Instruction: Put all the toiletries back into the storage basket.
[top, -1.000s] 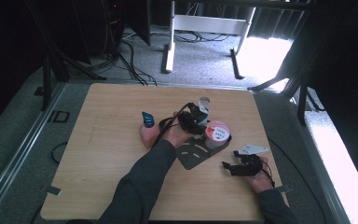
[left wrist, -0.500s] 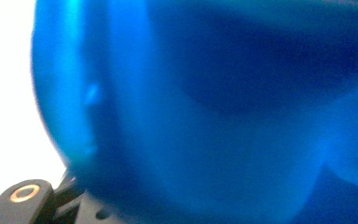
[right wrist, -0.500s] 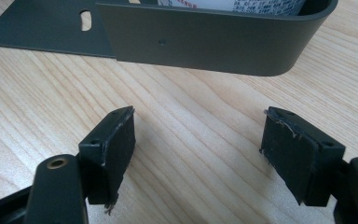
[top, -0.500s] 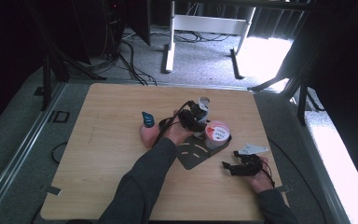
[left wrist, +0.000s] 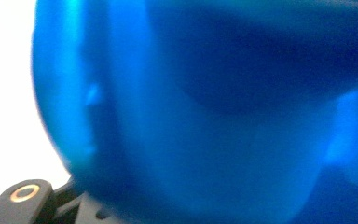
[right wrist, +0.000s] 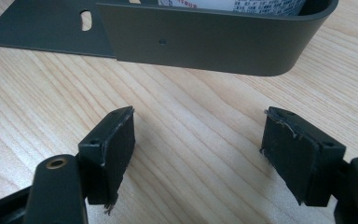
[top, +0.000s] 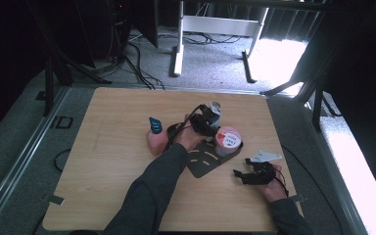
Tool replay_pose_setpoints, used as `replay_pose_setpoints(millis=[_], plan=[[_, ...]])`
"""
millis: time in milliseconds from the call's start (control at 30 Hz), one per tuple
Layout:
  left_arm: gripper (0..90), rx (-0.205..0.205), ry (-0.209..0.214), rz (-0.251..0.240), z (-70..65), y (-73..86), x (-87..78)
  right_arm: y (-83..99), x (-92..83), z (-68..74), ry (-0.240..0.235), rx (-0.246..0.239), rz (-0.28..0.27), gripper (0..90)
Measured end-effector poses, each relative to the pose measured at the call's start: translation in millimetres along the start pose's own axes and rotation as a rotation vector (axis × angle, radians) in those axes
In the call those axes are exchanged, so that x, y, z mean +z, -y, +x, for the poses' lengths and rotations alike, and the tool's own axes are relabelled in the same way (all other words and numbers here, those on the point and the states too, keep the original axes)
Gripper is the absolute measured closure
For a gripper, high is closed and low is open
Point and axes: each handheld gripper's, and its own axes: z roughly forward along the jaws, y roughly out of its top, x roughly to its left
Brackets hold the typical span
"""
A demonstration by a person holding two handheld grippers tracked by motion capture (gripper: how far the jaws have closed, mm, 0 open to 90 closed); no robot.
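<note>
Grip snug on blue bottle (left wrist: 191,112), jaws of left gripper (top: 209,117) half shut around it, just behind pink tub (top: 227,139) in dark tray (top: 203,164). Hold firm, stay upright, go down slowly next to tub, no bumping. Let go only once bottle sits flat. Right gripper (right wrist: 200,123) wide open, nothing inside, low on table (top: 112,161) by tray wall. Ready to steady tray if needed.

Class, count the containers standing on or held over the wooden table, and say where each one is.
3. A pink bottle with a blue cap stands left of the dark metal holder; a pink-lidded tub sits in that holder; a blue container is between the left tongs. Others may be hidden.
</note>
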Motion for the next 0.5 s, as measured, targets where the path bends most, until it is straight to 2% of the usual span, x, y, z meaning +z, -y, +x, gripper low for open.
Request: replay_pose_setpoints(millis=[500], plan=[[54.9,-0.045,-0.018,-0.018,7.2,-1.7,5.7,0.0,0.1,-0.1,-0.002,-0.004,0.0,25.2]])
